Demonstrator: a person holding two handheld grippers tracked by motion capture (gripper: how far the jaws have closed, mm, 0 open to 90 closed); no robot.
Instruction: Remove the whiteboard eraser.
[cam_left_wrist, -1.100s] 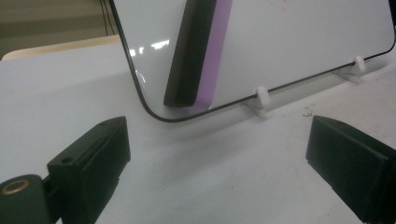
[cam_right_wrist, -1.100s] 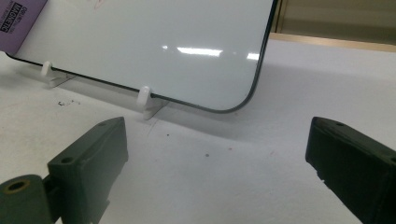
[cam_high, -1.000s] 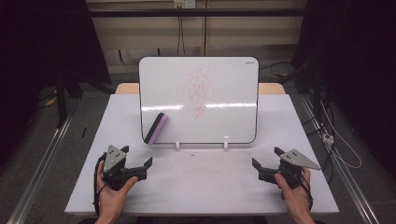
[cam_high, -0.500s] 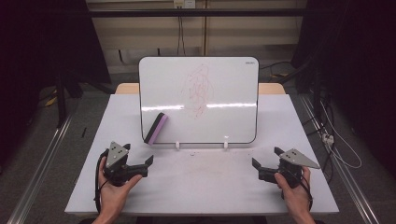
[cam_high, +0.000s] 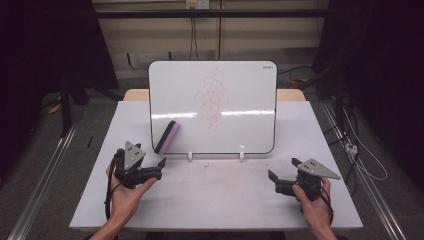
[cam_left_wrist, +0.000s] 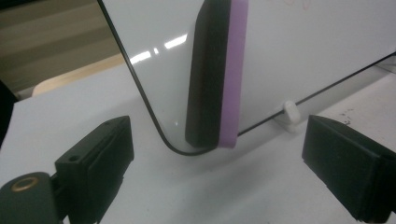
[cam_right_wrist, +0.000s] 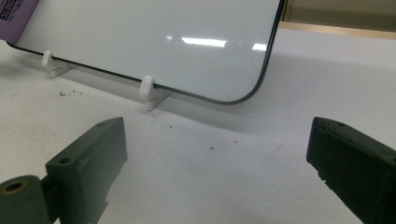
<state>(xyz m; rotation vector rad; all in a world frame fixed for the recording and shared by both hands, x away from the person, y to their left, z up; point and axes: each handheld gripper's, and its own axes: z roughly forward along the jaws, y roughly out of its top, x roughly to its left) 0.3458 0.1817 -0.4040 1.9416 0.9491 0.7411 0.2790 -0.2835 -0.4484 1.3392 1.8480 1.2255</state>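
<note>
Eraser first: the black-and-purple block eraser (cam_high: 166, 137) sits stuck at a tilt against the lower left corner of the white, round-cornered whiteboard (cam_high: 240, 100), which stands upright on small white clip feet (cam_high: 241, 156) on the white table (cam_high: 220, 200). And the left gripper (cam_high: 159, 167) has crept in on it — over the last second the person's left hand (cam_high: 125, 192) has slid forward and turned a little toward the board, so in the left gripper view the eraser (cam_left_wrist: 217, 74) now hangs dead centre between the two black jaws, near but not yet touched. Those jaws are spread wide with nothing in them. The right gripper (cam_high: 272, 180) has barely stirred; it waits low at the right side of the table, jaws likewise wide apart and empty, looking at the board's lower right corner (cam_right_wrist: 252, 93). Up on the board the red scribble (cam_high: 212, 95) is untouched. My read: this is the approach to pick up the eraser, the wiping itself not yet begun, and the left side wants a bit more reach before it closes across the eraser's narrow sides.
</note>
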